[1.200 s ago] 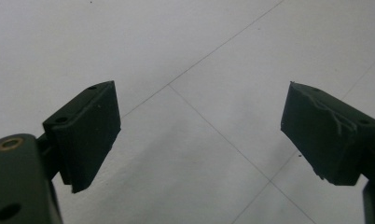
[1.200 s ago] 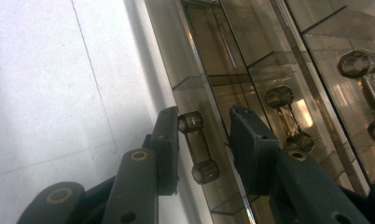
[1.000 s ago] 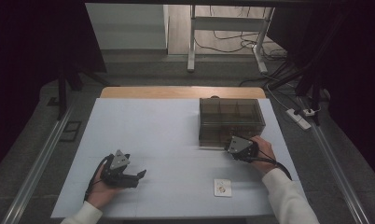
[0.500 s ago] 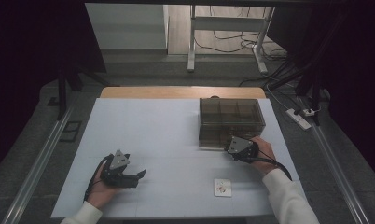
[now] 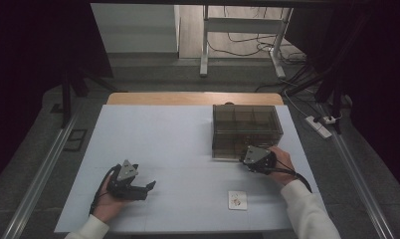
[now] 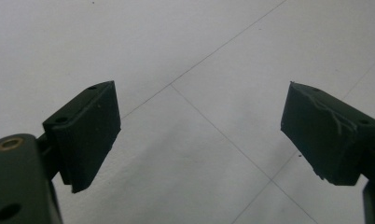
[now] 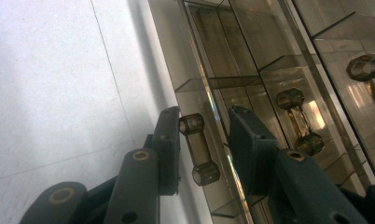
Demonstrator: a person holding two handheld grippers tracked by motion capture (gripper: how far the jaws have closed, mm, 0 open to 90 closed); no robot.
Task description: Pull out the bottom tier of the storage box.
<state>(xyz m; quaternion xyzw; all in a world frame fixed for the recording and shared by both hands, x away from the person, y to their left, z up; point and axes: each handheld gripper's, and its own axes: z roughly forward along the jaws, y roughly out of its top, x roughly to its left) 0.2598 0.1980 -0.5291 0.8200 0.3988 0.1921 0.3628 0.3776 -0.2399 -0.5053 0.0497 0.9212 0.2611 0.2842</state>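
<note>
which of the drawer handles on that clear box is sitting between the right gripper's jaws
The leftmost handle in the right gripper view: it stands between the jaws of the right gripper. The middle handle and the far handle lie beyond the jaws.

Right gripper's jaws set around a drawer handle on a smoked clear drawer box

The right gripper [image 7: 204, 140] has its two black jaws rising from the bottom, one on each side of a small translucent brown handle [image 7: 199, 148] on the front of the clear drawer box [image 7: 251, 56]. The handle lies close against the left-hand jaw; a visible gap separates it from the other jaw, and contact cannot be judged. Beyond the right-hand jaw a second handle [image 7: 300, 120] of the same kind sits on the next drawer front, and a third handle [image 7: 367, 69] shows farther out. Off the left-hand jaw lies the white tabletop [image 7: 55, 84], marked by thin lines.
</note>
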